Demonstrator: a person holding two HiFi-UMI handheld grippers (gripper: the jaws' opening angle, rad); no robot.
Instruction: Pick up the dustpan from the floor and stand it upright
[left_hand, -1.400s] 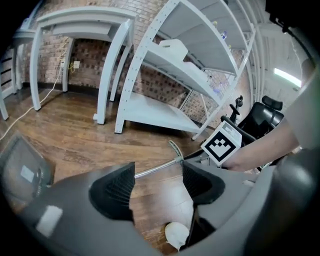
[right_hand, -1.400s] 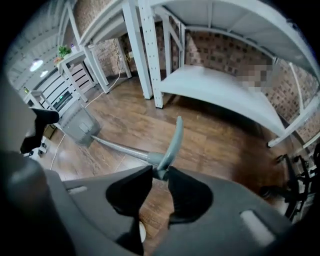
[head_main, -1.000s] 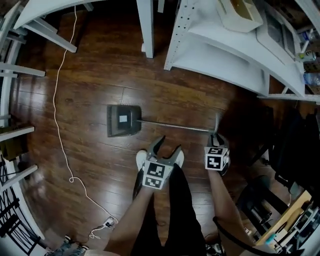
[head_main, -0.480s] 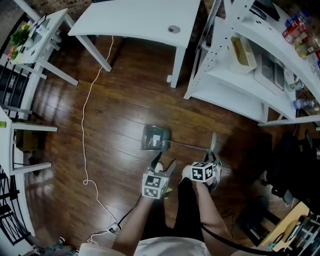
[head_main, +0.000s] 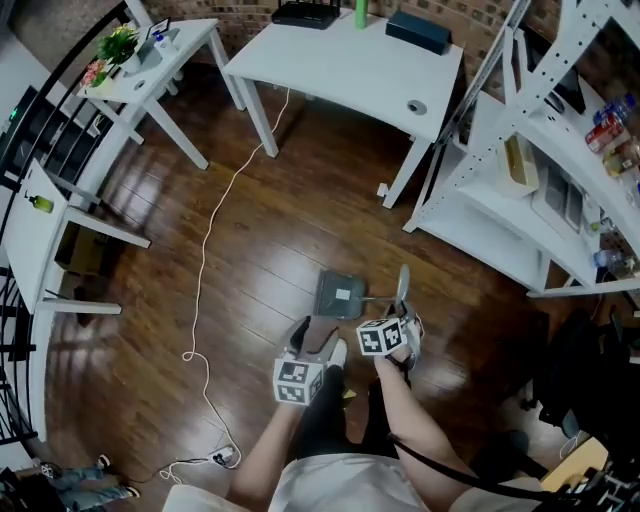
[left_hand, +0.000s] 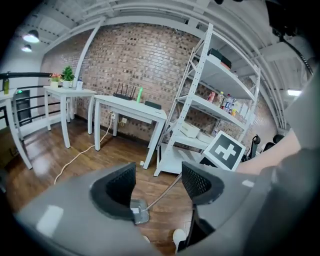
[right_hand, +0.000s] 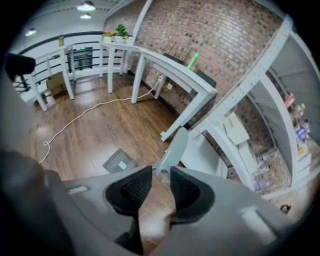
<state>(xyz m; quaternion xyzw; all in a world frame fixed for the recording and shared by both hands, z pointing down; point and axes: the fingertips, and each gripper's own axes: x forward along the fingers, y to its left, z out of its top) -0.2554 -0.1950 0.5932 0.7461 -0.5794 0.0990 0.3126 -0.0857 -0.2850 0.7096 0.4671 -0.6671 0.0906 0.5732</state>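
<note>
The grey dustpan's pan (head_main: 342, 293) rests on the wooden floor, and its thin rod runs right to a pale grip (head_main: 401, 283) that is lifted off the floor. My right gripper (head_main: 402, 312) is shut on the base of that grip (right_hand: 175, 147); the pan (right_hand: 119, 161) shows below it on the floor. My left gripper (head_main: 314, 338) hangs open just left of the right one, with nothing between its jaws. In the left gripper view (left_hand: 159, 186) the pan (left_hand: 139, 212) and the slanting rod (left_hand: 164, 189) lie beyond its jaws.
A white desk (head_main: 350, 70) stands behind the pan and white shelving (head_main: 520, 190) to the right. A white cable (head_main: 205, 270) trails over the floor at the left. Small white tables (head_main: 150, 70) line the left side. The person's shoes (head_main: 338, 352) are under the grippers.
Both grippers have risen, and the right one has lifted the grip end so the rod slants up while the pan stays on the floor. The head view takes in more of the room.
</note>
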